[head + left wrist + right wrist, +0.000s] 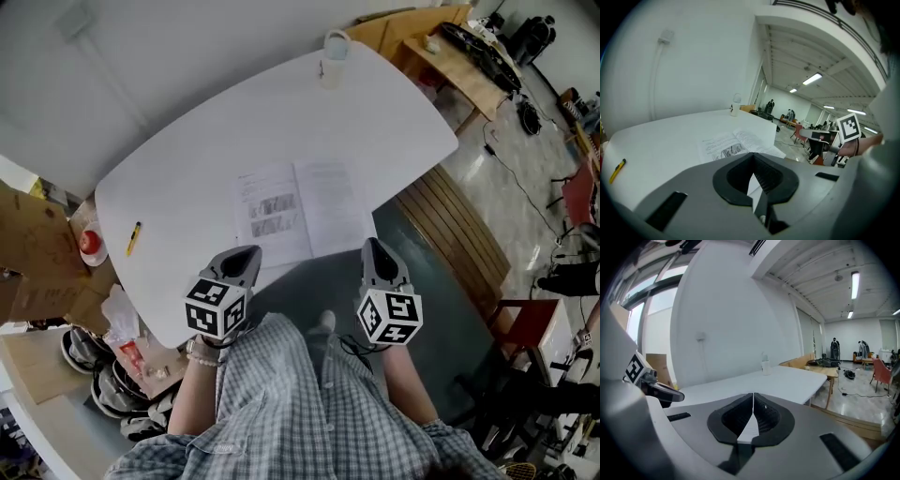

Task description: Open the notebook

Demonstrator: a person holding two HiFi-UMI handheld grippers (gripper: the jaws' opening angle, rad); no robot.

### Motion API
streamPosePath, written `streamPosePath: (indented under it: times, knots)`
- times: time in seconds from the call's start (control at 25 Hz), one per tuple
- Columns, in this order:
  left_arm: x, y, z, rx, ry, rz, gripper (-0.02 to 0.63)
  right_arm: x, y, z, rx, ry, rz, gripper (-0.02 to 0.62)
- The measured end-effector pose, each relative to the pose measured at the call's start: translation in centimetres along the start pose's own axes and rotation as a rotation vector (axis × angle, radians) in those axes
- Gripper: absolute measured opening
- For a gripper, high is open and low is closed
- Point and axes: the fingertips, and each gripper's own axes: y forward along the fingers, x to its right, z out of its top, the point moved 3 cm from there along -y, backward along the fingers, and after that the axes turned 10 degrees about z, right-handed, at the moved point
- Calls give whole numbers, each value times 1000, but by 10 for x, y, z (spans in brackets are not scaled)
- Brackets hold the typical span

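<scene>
The notebook [300,211] is lying open on the table [375,122]. The left gripper [244,255] and right gripper [376,248] are holding nothing, jaws closed.

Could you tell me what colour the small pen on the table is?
Small pen: yellow, head view.

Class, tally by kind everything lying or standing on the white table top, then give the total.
notebook, lying open: 1
yellow pen: 1
clear bottle: 1
Total: 3
</scene>
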Motion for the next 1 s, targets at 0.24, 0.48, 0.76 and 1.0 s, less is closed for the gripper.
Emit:
streamPosePath:
  times: [0.24, 0.48, 0.76, 1.0]
  knots:
    - [15, -27, 27, 80, 25, -32, 8, -20, -13, 25, 63, -33, 69, 23]
    - [35, -46, 56, 165, 79, -68, 6, -34, -24, 49, 103, -101, 117, 23]
    - [63, -59, 77, 209, 198, -121, 6, -33, -32, 58, 120, -128, 130, 22]
    - [68, -58, 78, 214, 191, -141, 7, -35, -35, 60, 118, -128, 132, 21]
